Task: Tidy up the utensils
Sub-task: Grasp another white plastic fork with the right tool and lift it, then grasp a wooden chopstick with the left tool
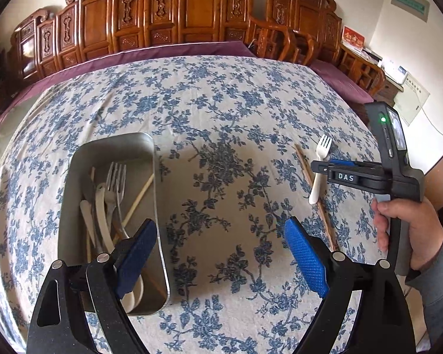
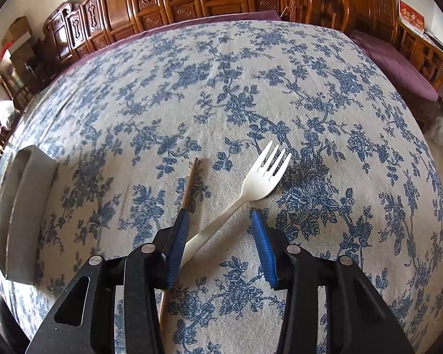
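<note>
A metal tray (image 1: 150,159) on the flowered cloth holds several forks, white plastic utensils and a pale chopstick. My left gripper (image 1: 221,230) stands wide open just right of the tray, nothing between its blue pads. In the right wrist view a white plastic fork (image 2: 260,180) lies on the cloth with its handle running between the jaws of my right gripper (image 2: 218,215), which are open and not pressing on it. A brown chopstick (image 2: 190,183) lies beside the left finger. The left wrist view shows the same white fork (image 1: 320,162), the chopstick (image 1: 307,174) and the right gripper (image 1: 319,166) above them.
The tray's side (image 2: 20,206) shows at the left of the right wrist view. A hand (image 1: 404,227) holds the right gripper's handle. Carved wooden furniture (image 1: 168,14) and a purple cushion (image 2: 398,65) lie beyond the table's far edge.
</note>
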### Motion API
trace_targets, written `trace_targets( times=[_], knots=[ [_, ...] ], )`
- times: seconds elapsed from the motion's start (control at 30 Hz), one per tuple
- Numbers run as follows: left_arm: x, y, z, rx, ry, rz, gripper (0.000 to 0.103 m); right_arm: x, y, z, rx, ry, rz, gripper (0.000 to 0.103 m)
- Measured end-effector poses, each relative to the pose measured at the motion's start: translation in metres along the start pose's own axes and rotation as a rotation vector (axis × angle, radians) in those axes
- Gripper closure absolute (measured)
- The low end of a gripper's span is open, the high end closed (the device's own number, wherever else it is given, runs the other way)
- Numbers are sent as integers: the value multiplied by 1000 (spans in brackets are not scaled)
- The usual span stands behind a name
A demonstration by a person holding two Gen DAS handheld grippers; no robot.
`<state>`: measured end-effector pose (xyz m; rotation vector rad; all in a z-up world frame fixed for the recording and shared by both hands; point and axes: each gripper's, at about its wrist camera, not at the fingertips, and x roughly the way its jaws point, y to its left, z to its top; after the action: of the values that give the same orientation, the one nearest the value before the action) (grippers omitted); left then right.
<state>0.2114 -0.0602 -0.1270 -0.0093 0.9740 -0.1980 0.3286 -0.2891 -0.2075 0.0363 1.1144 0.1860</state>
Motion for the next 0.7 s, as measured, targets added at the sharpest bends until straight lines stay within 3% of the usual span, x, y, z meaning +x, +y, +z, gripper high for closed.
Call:
trace_targets(
  times=[0.1, 0.13, 0.3, 0.7],
  knots=[
    [2, -8, -1, 15, 5, -3, 18, -1, -2, -3, -39, 3, -16, 60],
    [3, -12, -2, 22, 8, -4, 18, -2, -5, -4, -52, 5, -26, 70],
    [9, -25, -2, 38, 19, -11, 18, -8, -26, -9, -68, 20, -37, 94],
    [34, -77, -4, 95, 53, -29, 18, -49, -58, -34, -94, -36, 8, 95]
  ],
)
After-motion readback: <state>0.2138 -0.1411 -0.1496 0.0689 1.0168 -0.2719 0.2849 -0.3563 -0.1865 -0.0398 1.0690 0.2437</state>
